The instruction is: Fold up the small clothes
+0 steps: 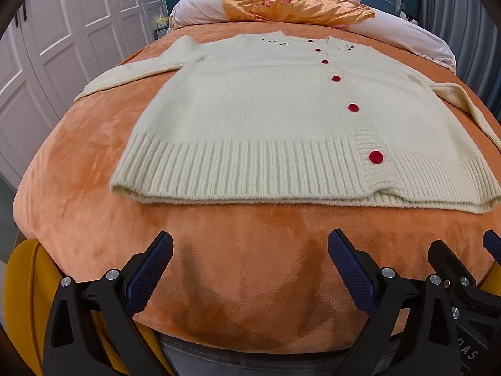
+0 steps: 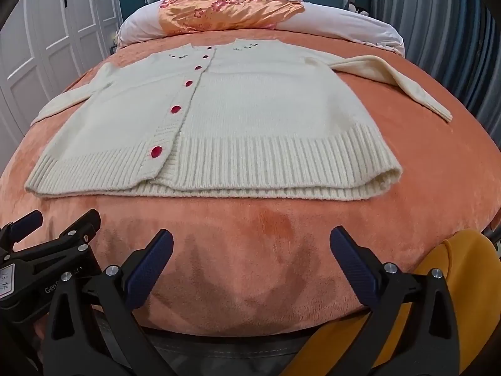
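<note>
A cream knitted cardigan with red buttons lies flat, buttoned, on an orange blanket, hem toward me and both sleeves spread out to the sides. It also shows in the right wrist view. My left gripper is open and empty, above the blanket a short way before the hem. My right gripper is open and empty too, before the hem. The right gripper also shows at the right edge of the left wrist view; the left gripper shows at the left edge of the right wrist view.
The orange blanket covers a bed. A white pillow and an orange floral satin cloth lie at the head. White wardrobe doors stand to the left. A yellow piece sits at the bed's near edge.
</note>
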Available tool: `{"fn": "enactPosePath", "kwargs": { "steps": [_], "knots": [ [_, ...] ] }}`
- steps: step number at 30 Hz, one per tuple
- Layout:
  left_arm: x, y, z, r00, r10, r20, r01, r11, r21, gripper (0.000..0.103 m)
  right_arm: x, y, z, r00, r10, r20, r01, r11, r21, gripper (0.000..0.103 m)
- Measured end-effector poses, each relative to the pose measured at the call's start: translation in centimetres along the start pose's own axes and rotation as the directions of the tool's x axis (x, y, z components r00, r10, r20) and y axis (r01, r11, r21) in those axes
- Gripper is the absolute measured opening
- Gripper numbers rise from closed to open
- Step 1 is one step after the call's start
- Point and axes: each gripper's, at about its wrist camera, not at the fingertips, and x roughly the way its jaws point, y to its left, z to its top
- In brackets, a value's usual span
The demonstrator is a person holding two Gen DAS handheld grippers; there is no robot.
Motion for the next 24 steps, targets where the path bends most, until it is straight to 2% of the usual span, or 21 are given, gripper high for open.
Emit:
{"fn": "enactPosePath", "kwargs": {
  "steps": [24],
  "knots": [
    [0.07, 0.26, -0.07, 1.0, 0.0, 0.002, 0.0, 1.0, 0.001, 0.097, 0.03, 0.06, -0.09, 1.0, 0.003, -0.002, -0.003, 1.0, -0.001, 0.098]
  ]
}}
